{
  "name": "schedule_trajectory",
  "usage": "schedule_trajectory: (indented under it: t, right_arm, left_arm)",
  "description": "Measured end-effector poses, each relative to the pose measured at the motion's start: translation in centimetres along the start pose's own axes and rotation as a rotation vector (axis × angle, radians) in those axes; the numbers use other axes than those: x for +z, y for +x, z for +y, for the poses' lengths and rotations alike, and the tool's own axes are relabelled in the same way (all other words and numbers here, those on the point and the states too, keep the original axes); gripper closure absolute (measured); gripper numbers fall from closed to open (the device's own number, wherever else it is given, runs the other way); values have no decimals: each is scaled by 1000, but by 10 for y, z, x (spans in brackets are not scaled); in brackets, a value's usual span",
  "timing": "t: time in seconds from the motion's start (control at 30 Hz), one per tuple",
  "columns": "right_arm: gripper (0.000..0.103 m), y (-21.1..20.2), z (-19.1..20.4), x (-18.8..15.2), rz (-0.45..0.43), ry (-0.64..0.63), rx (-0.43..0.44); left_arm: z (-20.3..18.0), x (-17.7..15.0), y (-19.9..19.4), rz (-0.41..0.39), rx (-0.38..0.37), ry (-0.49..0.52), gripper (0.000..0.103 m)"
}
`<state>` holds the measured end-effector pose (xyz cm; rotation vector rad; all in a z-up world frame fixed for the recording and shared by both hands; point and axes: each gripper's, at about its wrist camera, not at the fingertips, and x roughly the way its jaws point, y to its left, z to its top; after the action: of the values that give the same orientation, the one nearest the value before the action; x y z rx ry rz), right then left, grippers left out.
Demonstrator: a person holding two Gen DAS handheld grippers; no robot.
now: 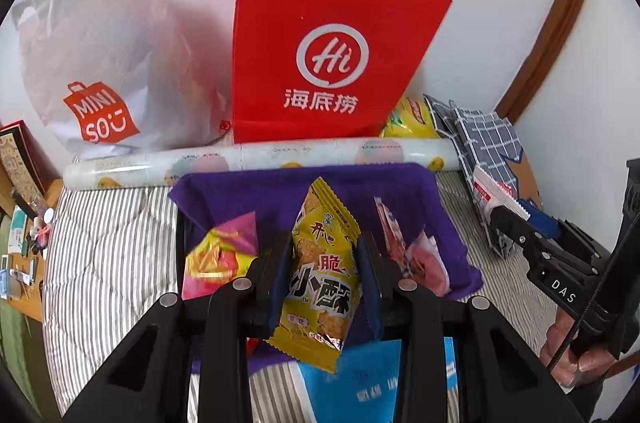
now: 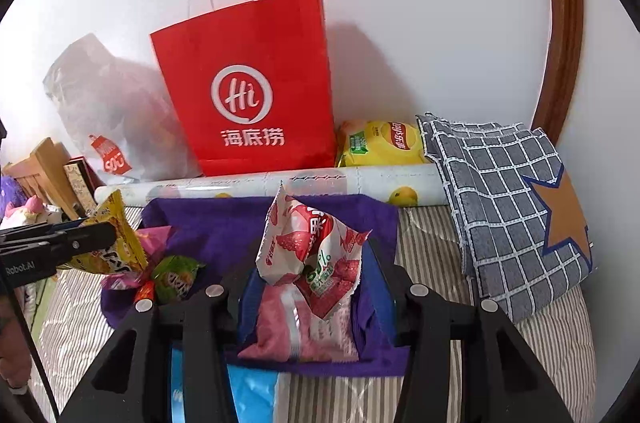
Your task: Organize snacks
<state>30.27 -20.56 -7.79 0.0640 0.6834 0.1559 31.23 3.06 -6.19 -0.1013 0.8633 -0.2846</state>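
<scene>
My left gripper (image 1: 324, 253) is shut on a yellow snack packet (image 1: 324, 275), held upright over a purple cloth (image 1: 260, 191) spread on the striped bed. On that cloth lie a pink and yellow packet (image 1: 220, 255) and pink-white packets (image 1: 420, 255). My right gripper (image 2: 316, 283) is shut on a white and pink strawberry snack packet (image 2: 308, 255), also above the purple cloth (image 2: 224, 223). The right wrist view shows the left gripper (image 2: 80, 239) at the left with the yellow packet (image 2: 116, 243), and a green packet (image 2: 176, 279) below it. The right gripper (image 1: 508, 219) shows at the right edge of the left wrist view.
A red paper bag (image 2: 248, 95) stands against the wall behind a roll of printed paper (image 2: 280, 183). Beside it sit a white plastic bag (image 1: 112, 63), a yellow chip bag (image 2: 380, 143) and a grey checked cloth (image 2: 500, 203). A blue and white packet (image 2: 248, 395) lies near the front.
</scene>
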Motion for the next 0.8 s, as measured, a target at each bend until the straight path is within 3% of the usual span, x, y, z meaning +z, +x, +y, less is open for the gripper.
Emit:
schedule_trajectory:
  t: [0.33,0.8]
  right_arm:
    - [58,29,-6,12,-8,5,9]
    - [58,84,-10,5,69,4,27]
  left_arm:
    - [1,21,25,-6,10,-5,70]
    - [-3,21,75,56,26,8,70]
